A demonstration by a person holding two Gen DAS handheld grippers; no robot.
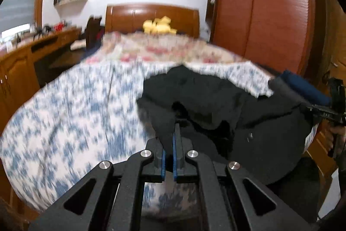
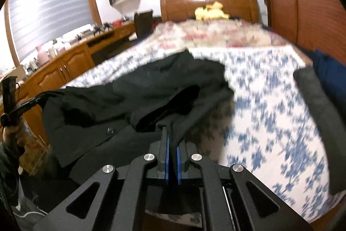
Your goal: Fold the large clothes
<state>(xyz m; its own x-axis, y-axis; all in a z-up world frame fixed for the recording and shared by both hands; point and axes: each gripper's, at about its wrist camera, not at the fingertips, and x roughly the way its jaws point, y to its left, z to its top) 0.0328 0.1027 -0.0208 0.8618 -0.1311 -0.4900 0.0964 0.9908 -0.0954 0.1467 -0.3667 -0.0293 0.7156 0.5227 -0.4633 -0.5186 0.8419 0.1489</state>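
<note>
Black linkage arms fill the bottom of both wrist views, and between them the blue-padded jaws of each tool stand almost together with dark cloth pinched in the slit. Risk comes first: both views are smeared with motion, and each claw bites only a thin edge of the black garment (image 1: 216, 101), so a quick swing could, I judge, pull the cloth out of one grip and drop that side in a heap; the hanging lower part could also drag over the near edge of the bed and spoil the lay. The left gripper (image 1: 174, 133) is narrowed onto a fold of the garment at 6 o'clock in its own view; the right gripper (image 2: 170, 138) is likewise closed on an edge of it. The garment lies bunched on the blue-and-white floral bedspread (image 1: 75, 112), spreading from 3 o'clock toward the centre in the left view, with a small button showing. A grey roll (image 2: 317, 105) and a navy item (image 2: 330, 70) lie at 3 o'clock in the right view, apart from the garment. No fold looks made yet.
</note>
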